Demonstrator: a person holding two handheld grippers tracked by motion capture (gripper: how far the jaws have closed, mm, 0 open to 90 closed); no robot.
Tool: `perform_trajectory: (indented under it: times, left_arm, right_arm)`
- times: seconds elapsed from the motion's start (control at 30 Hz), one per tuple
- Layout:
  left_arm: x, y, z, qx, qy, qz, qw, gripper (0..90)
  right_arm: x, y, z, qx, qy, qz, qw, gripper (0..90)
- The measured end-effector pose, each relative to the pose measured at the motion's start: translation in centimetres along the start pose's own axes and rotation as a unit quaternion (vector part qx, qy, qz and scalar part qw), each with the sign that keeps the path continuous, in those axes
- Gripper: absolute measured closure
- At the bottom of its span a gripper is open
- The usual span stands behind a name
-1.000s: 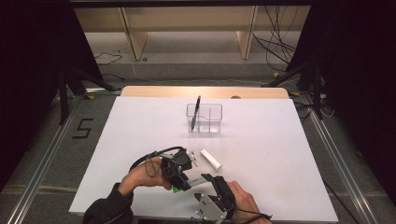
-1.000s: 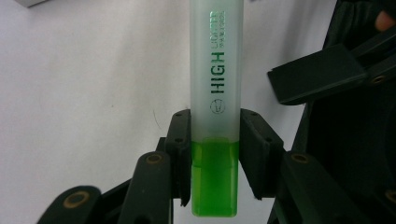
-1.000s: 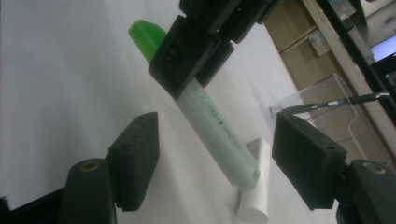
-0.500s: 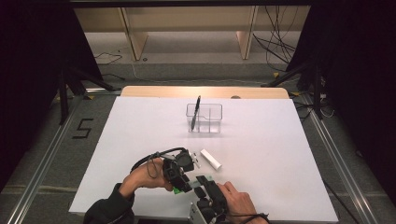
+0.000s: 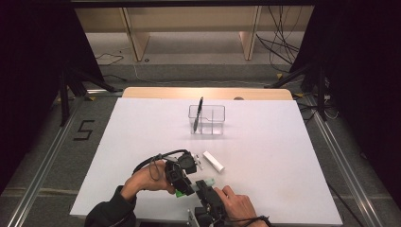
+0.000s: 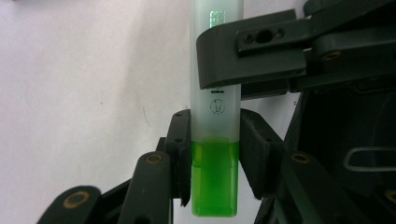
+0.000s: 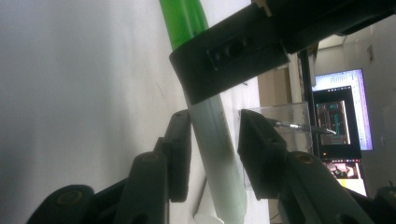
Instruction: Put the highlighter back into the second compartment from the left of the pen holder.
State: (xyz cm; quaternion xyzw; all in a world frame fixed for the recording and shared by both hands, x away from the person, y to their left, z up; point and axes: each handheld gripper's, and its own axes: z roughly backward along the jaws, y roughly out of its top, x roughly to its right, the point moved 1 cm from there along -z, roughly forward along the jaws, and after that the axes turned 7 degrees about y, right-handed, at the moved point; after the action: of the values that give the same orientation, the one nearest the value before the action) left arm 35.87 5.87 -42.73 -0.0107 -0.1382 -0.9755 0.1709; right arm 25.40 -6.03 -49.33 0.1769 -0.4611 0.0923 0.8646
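A highlighter with a frosted white barrel and a green end is held just above the white table, near its front edge. My left gripper is shut on it where the green meets the white. My right gripper has just been closing its jaws around the white barrel, and the pads now press on it. In the high view both grippers meet at the highlighter, the left gripper coming from the left and the right gripper from below.
A short white cylinder lies on the table just beyond the hands. Farther back stands a clear divided holder with a black pen upright in its left part. Dark floor and rails flank the table.
The right hand has moved up to the highlighter and its jaws have closed around the white barrel. The left hand has kept still with the green end in its grip.
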Motion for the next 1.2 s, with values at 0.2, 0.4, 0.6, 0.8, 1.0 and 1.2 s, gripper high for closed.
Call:
perform_trajectory:
  times: [0.2,0.4,0.6,0.8,1.0,1.2]
  left_arm:
    - [0.05,0.05,-0.04,-0.004,-0.002,0.004,1.0,66.5]
    - [-0.03,0.05,-0.14,-0.009,-0.004,0.006,0.9999,66.5]
    - [-0.05,0.0,-0.03,-0.007,-0.006,0.011,0.9999,66.5]
    - [-0.09,-0.06,-0.1,-0.008,-0.009,0.011,0.9999,65.6]
    - [0.08,-0.06,0.06,-0.005,0.002,-0.001,1.0,58.9]
    - [-0.19,-0.63,0.81,-0.005,0.02,0.001,0.9998,43.0]
  right_arm:
    - [-0.24,0.19,-0.22,-0.007,-0.002,0.014,0.9999,69.3]
    - [-0.55,0.31,-0.41,-0.015,-0.01,0.039,0.9991,71.7]
    - [-0.86,0.32,-0.49,-0.017,-0.011,0.048,0.9986,75.0]
    - [-0.85,0.3,-0.45,-0.011,-0.01,0.048,0.9987,77.3]
    - [-0.85,0.22,-0.43,-0.015,-0.006,0.049,0.9987,77.5]
    - [-0.67,-0.06,-0.34,-0.015,-0.01,0.044,0.9988,77.5]
